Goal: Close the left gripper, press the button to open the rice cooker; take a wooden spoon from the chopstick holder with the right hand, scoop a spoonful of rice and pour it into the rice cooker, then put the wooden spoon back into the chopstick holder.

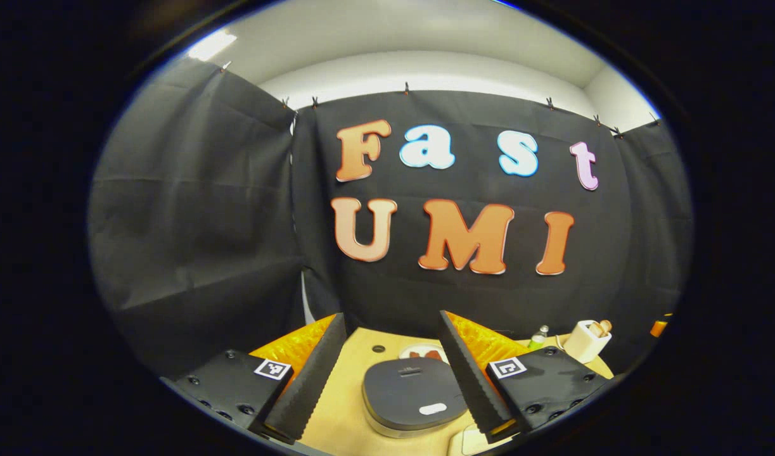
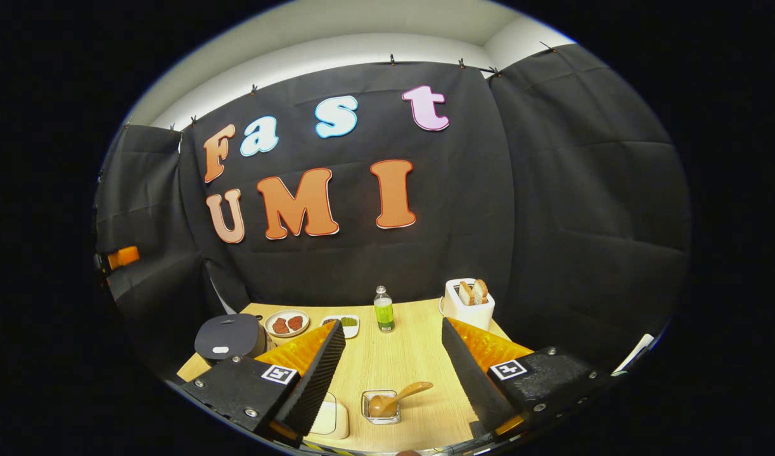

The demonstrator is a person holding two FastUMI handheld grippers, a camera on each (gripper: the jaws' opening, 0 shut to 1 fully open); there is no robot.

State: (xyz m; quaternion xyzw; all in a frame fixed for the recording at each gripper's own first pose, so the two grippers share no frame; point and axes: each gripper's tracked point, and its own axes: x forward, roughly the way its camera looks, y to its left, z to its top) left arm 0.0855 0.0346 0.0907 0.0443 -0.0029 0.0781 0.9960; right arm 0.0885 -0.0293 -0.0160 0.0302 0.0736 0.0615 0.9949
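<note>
I see both tools gaping, left tool (image 1: 390, 373) above the closed rice cooker (image 1: 412, 396), right tool (image 2: 393, 373) beyond it; the wooden spoon (image 2: 397, 398) sits in its holder (image 2: 381, 406) on the worktop (image 2: 387, 361).

A light wooden tabletop (image 2: 387, 364) carries a closed rice cooker (image 2: 229, 337) at its left edge, two dishes (image 2: 287, 323), a bottle (image 2: 383, 310), a toaster (image 2: 468, 303) toward the back edge, and a small glass holder with the wooden spoon (image 2: 397, 396) near the front.

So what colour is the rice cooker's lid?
Dark grey; the rice cooker shows best in the left gripper view.
</note>
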